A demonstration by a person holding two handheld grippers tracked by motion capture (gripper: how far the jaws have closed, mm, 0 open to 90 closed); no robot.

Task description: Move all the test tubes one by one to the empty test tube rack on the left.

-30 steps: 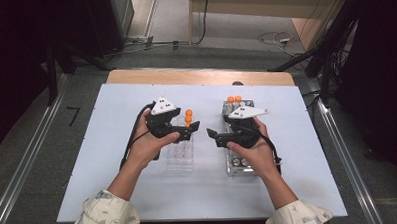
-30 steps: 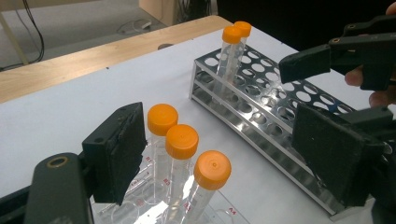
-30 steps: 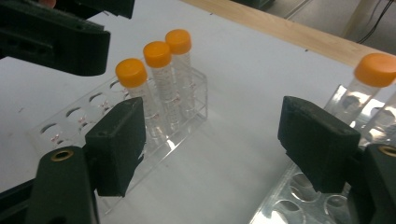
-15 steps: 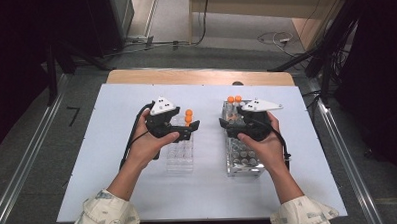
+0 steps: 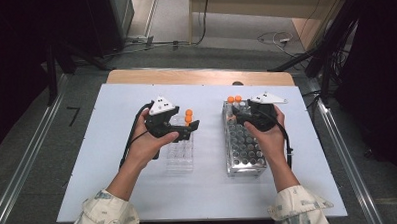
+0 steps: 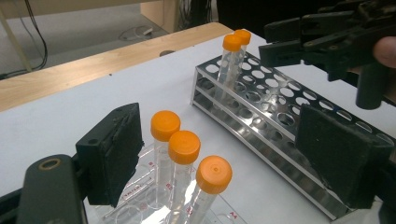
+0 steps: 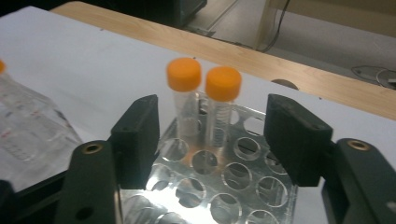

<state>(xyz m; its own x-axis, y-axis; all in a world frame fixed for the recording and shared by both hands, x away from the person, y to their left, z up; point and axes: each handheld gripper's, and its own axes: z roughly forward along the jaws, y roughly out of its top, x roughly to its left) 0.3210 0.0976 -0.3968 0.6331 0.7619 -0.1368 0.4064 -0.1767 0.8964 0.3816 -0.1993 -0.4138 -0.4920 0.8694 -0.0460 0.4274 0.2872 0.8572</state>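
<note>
right hand-held gripper (image 7: 212, 135) over the metal rack (image 5: 244, 150), jaws apart and just closing, nothing gripped, two orange-capped tubes (image 7: 205, 100) beyond

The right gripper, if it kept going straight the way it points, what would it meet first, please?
Most likely the two orange-capped tubes standing at the far end of the metal rack; they sit just ahead between the open pads of the right gripper, though depth is hard to judge.
</note>
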